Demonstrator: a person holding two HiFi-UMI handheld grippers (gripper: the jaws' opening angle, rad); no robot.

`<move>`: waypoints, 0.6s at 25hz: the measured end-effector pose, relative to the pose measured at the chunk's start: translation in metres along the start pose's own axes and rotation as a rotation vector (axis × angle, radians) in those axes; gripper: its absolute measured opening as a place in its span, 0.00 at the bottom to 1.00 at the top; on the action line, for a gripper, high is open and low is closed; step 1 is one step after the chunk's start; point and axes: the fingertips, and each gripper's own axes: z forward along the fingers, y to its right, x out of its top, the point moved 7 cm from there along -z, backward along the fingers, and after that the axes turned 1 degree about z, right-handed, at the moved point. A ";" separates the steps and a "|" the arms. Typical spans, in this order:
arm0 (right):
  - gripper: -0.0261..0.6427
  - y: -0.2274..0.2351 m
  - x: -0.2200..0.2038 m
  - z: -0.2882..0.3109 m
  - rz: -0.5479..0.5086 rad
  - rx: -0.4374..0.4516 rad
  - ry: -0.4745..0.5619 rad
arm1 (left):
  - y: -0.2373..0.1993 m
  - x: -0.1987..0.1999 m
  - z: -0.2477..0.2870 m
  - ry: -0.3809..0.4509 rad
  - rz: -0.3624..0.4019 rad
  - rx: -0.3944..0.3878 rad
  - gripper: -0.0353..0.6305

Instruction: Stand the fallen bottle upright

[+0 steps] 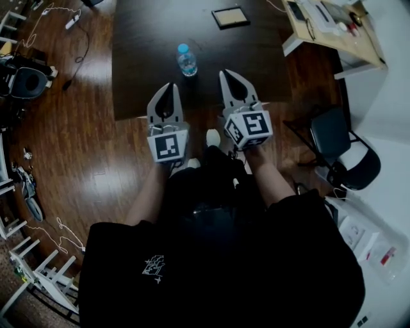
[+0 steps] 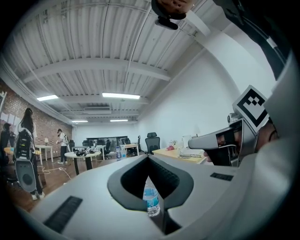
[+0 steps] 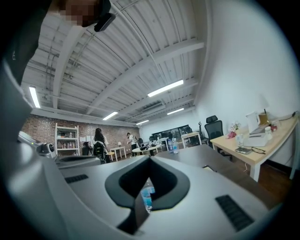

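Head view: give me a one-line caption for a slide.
Left gripper and right gripper, both shut and empty, point at the upright bottle on a dark table.

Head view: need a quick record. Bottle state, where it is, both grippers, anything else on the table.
bottle: upright, blue cap, standing on the table, nothing touching it
table: dark top
left gripper: shut, empty, tip over the table's near edge, short of the bottle
right gripper: shut, empty, beside the left, also short of the bottle
other: flat framed item at the table's far side
task: bottle already stands
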 end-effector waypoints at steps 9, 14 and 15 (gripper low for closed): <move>0.05 -0.068 -0.017 -0.054 -0.025 -0.068 0.023 | -0.008 -0.008 -0.086 0.016 -0.003 -0.070 0.04; 0.05 -0.113 -0.024 -0.098 -0.040 -0.096 0.040 | -0.007 -0.002 -0.140 0.039 -0.016 -0.097 0.04; 0.05 -0.121 -0.024 -0.105 -0.045 -0.102 0.047 | -0.008 0.000 -0.147 0.043 -0.015 -0.102 0.04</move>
